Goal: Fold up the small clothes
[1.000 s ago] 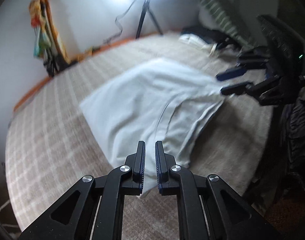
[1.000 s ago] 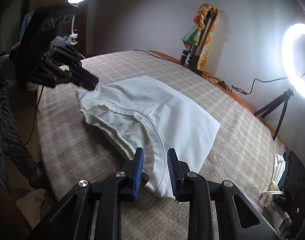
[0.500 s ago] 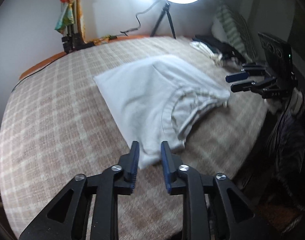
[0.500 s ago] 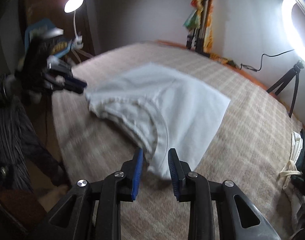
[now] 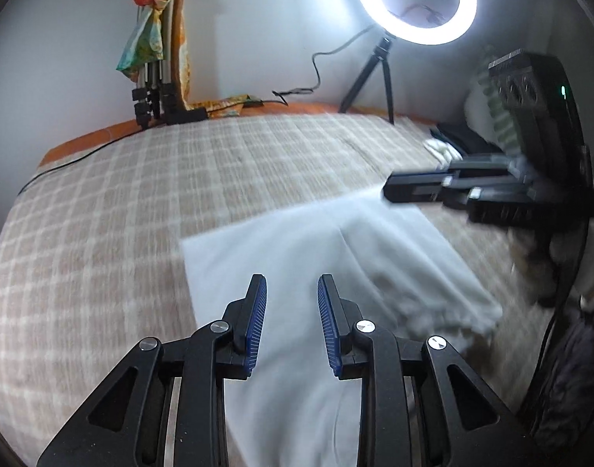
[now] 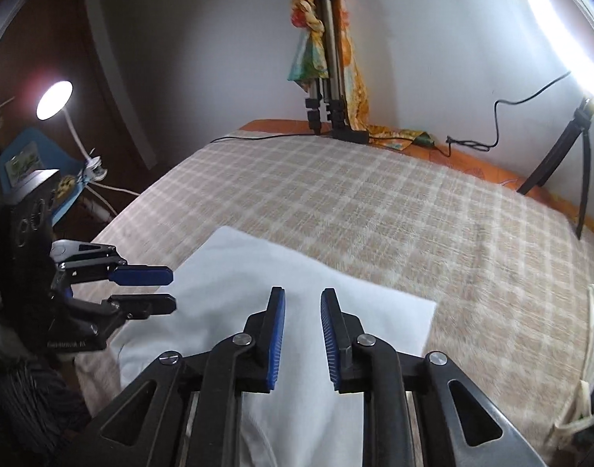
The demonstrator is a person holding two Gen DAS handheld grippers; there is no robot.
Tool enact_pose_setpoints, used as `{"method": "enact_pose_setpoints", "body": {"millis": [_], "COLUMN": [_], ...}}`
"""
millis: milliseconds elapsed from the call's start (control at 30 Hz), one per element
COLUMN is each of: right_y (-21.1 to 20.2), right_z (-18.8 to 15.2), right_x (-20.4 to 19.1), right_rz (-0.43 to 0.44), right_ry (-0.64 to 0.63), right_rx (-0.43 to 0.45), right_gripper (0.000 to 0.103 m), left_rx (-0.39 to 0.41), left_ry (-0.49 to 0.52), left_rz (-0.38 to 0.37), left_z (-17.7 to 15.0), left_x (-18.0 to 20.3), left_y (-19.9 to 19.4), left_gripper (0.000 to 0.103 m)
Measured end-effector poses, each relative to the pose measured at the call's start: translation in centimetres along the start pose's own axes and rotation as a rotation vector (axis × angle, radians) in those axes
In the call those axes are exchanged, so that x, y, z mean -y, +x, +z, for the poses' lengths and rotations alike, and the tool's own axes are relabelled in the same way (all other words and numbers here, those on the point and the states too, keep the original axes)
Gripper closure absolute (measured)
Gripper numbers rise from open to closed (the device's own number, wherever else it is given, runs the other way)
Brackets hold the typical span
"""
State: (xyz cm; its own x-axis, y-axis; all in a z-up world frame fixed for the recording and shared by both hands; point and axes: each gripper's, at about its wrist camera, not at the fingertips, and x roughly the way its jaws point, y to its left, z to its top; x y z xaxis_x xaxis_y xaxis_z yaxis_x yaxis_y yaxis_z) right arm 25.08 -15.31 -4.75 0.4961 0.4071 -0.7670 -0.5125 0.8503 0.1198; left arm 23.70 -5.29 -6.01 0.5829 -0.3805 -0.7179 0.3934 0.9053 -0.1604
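Just let go of white garment (image 5: 316, 272) & swung both tongs in over it; a sec ago jaws sat at its near hem, cloth lay wider w/ neckline showing. Now lying folded on checked blanket (image 5: 121, 214), near edge of bed, so one fold likely done, next fold or smoothing due. Left gripper (image 5: 289, 323): parted a little, nothing pinched, cloth under it only. Right gripper (image 6: 301, 330): closing, gap empty, hovering over garment, not touching.
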Motion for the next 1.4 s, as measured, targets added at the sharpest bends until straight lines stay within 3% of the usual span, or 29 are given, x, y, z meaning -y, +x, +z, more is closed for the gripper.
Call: {"method": "enact_pose_setpoints", "body": {"millis": [167, 333, 533, 700, 833, 933, 1067, 1133, 1233, 1400], "right_y": [4.2, 6.0, 5.3, 3.6, 1.9, 0.6, -2.3, -3.4, -4.1, -2.9], "right_z": [0.4, -0.5, -0.8, -2.1, -3.8, -4.4, -5.0, -5.2, -5.7, -6.5], "right_x": [0.3, -0.2, 1.1, 4.6, 6.5, 7.3, 8.1, 8.3, 8.9, 9.7], "right_rz": [-0.013, -0.036, 0.019, 0.050, -0.013, -0.061, -0.040, -0.008, 0.060, 0.150], "right_ry": [-0.001, -0.074, -0.027, 0.125, 0.181, 0.196, 0.257, 0.287, 0.351, 0.413], "right_rx": [-0.060, -0.091, -0.077, -0.074, -0.101, -0.105, -0.057, -0.025, 0.009, -0.007], "right_gripper": [0.087, 0.087, 0.087, 0.084, 0.082, 0.079, 0.070, 0.065, 0.050, 0.045], "left_rx": [0.007, -0.078, -0.071, -0.088, -0.115, -0.104, -0.058, -0.042, -0.038, -0.050], "left_ry": [-0.050, -0.029, 0.010, -0.011, -0.051, -0.101, -0.185, -0.254, -0.384, -0.605], "left_rz": [0.027, 0.051, 0.058, 0.095, 0.153, 0.156, 0.102, 0.045, -0.055, -0.193], "left_z": [2.1, 1.6, 1.3, 0.6, -0.8, -1.6, -2.9, -3.7, -5.5, -8.8], "left_x": [-1.7, -2.3, -2.3, -3.8, -6.0, -7.2, -7.7, -7.6, -7.5, -7.5], "left_y": [3.6, 6.9, 6.2, 4.7, 2.9, 0.9, -3.0, -4.7, -6.5, -7.2], "left_gripper": [0.078, 0.077, 0.072, 0.066, 0.064, 0.064, 0.063, 0.057, 0.055, 0.055]}}
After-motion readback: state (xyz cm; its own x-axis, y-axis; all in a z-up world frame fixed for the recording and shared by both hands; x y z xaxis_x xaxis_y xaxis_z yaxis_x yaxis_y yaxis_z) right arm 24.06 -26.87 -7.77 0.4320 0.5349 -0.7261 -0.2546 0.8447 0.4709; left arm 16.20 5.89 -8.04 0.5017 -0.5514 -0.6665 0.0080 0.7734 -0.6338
